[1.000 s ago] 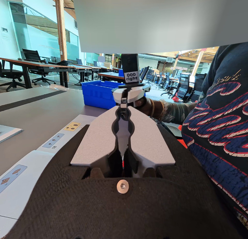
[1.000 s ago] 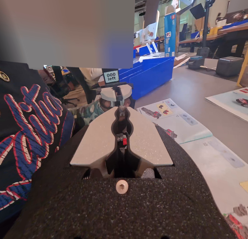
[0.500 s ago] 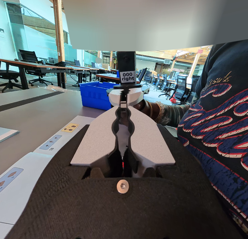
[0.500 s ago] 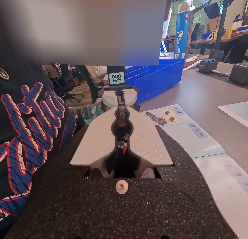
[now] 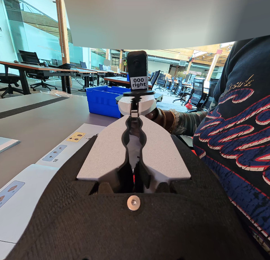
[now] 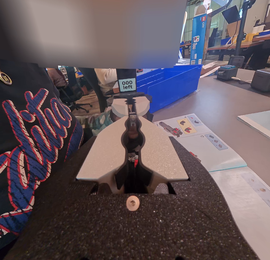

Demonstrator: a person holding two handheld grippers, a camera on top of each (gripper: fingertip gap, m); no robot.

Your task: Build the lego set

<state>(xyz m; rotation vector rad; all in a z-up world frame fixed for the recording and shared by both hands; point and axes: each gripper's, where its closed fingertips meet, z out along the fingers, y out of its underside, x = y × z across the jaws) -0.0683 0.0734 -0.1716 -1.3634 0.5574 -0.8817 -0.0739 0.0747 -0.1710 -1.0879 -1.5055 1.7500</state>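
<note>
My two grippers are held above the table, pointing at each other with their tips meeting. My left gripper [image 5: 134,119] is shut, with a small light-grey Lego piece [image 5: 134,114] pinched where the tips meet. The same piece, a small studded plate, also shows in the right wrist view [image 6: 133,117]. My right gripper [image 6: 132,120] is shut on a small grey, black and red Lego assembly [image 6: 133,159] held deeper between its fingers. Each gripper also shows in the other's view, the right [image 5: 135,105] and the left [image 6: 130,107]. A red bit [image 5: 133,177] shows deep in the left jaws.
An open instruction booklet [image 5: 61,150] lies on the grey table [image 5: 36,121] below; it also shows in the right wrist view [image 6: 204,147]. A blue bin [image 5: 102,102] stands behind. A person's dark patterned shirt [image 5: 233,136] is close beside the grippers. A tall blue box [image 6: 199,38] and black cases [image 6: 260,80] stand farther off. Only a small space, under 4 cm, lies between the two pairs of fingers.
Both grippers stayed shut and tip to tip. They turned slightly together, so the background slid sideways, and the opposite gripper now sits more centred and upright in each view.
</note>
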